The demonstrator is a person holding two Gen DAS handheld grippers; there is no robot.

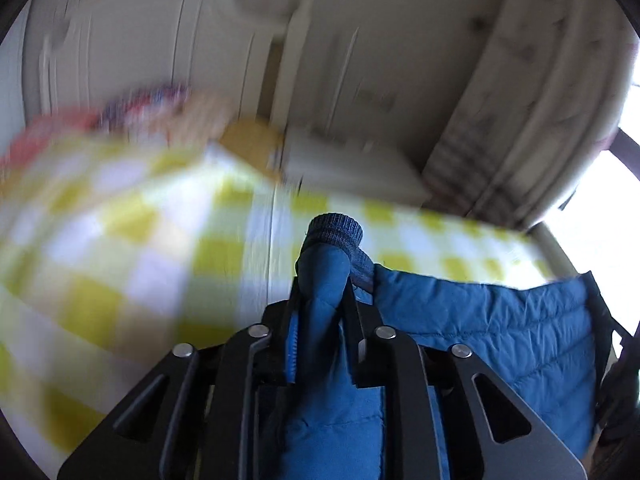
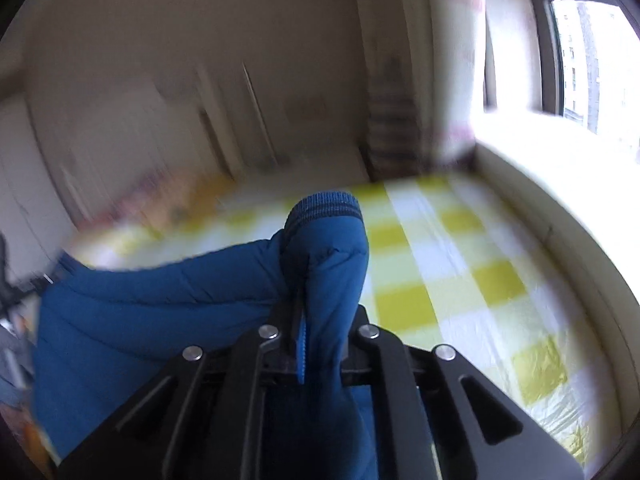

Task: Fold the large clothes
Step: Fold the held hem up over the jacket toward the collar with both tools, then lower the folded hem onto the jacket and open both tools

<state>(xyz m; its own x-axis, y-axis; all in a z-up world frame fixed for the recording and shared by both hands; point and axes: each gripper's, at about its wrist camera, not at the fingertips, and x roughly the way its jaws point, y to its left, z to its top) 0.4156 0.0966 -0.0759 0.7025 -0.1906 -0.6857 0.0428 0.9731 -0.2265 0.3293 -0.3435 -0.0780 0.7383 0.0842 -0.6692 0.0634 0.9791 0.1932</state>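
In the left wrist view, the left tongs (image 1: 322, 304) are closed tight on a bunch of the blue puffy jacket (image 1: 488, 332). A grey knit cuff (image 1: 336, 236) sticks up just past the tips. The rest of the jacket hangs off to the right of the tongs, up in the air. Ahead of the tongs and below them is the bed with its yellow and white checked sheet (image 1: 132, 248). The room behind is all blurry.

In the right wrist view, the right tongs (image 2: 316, 320) are also closed tight on the jacket (image 2: 132, 320). A blue ribbed edge (image 2: 326, 204) pokes up past the tips, and a bit of blue zipper (image 2: 300, 356) shows between the jaws. The jacket stretches away to the left of these tongs. The checked sheet (image 2: 460, 280) lies ahead and to the right, and a bright window (image 2: 588, 64) is far off to the right.

The jacket looks soft, puffy and light. Its smooth cloth may be slippery, so I think it could slide out of a weak grip. The thick knit ends and the zipper edge seem like the best spots to hold.
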